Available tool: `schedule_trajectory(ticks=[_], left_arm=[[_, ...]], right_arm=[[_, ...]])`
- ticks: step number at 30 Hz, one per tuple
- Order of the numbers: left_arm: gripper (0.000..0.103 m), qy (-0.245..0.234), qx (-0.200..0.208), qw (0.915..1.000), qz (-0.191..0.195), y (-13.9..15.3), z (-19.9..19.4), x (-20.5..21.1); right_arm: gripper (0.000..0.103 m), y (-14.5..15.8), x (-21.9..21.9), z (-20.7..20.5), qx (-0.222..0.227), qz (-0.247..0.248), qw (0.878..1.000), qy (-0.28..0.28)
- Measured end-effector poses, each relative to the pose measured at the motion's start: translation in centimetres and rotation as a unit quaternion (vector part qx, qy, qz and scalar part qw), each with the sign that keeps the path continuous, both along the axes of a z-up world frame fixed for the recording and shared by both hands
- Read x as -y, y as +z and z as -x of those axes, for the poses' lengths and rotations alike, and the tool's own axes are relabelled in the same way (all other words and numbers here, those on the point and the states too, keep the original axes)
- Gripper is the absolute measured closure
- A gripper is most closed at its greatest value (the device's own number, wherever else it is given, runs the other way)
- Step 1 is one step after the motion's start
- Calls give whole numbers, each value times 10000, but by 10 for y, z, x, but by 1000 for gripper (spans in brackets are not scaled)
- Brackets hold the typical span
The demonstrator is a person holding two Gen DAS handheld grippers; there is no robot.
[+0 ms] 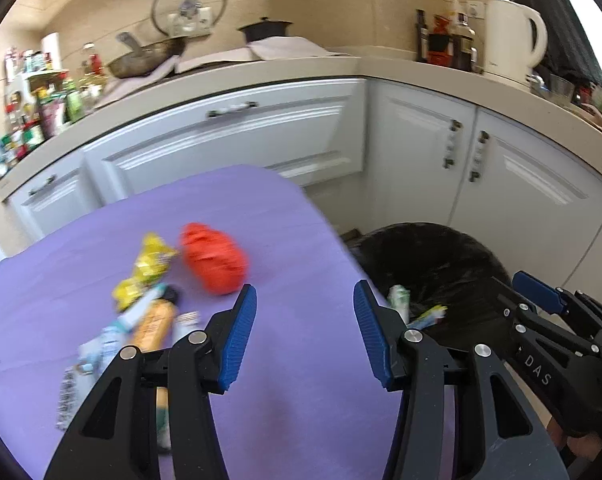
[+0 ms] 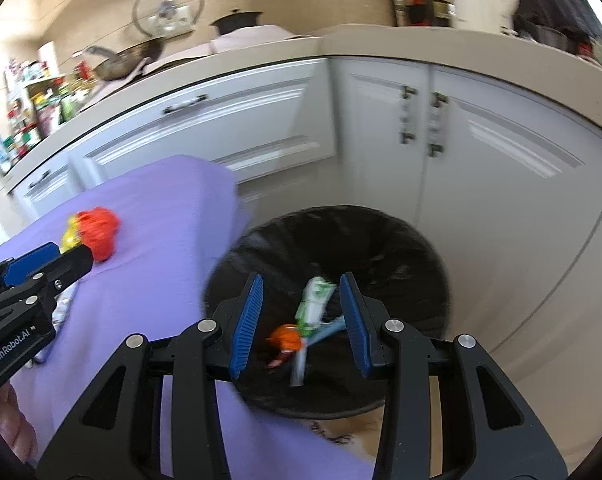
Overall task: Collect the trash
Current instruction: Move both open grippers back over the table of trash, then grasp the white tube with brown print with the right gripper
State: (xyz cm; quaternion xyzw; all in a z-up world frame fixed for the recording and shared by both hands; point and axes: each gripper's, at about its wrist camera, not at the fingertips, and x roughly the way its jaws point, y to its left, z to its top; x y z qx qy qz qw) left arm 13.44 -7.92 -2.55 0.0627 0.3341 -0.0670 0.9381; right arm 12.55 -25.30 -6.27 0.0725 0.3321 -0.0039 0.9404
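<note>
— While the left gripper point(image 1: 305, 334) hung over the purple counter point(image 1: 293, 400), were its jaws empty?
— Yes, apart; the right gripper point(image 2: 301, 320) gaped above the bin point(image 2: 381, 240), wrappers point(image 2: 313, 300) seemingly inside.

Daylight floods in past the white kettle point(image 1: 511, 40), blowing out that upper corner; motion blur smears the wrappers point(image 1: 141, 308), and fisheye bends the counter point(image 1: 301, 70).

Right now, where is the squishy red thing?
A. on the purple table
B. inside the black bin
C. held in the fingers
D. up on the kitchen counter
A: the crumpled red thing lies on the purple table beside a yellow wrapper, apart from the black bin.
</note>
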Motion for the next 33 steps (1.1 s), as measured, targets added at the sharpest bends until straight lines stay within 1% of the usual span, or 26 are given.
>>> schedule_trajectory(ticks=[7,14,20,25,33], left_arm=[[53,644,60,9979,-14,9,18,-63],[53,1281,79,9917,42,10,35,-122],[53,1635,113,9864,77,9,44,-159],[52,1827,117,9831,31,4,49,-182],[51,2076,-74,9781,102,-11,53,-210]], right_arm=[[64,9,-57,3,28,-57,9984,556],[64,15,-108,6,4,-27,9946,1035],[64,15,-150,7,-56,75,9897,1426],[64,10,-180,6,-196,187,9856,1666],[64,3,-204,3,-375,321,9818,1832]])
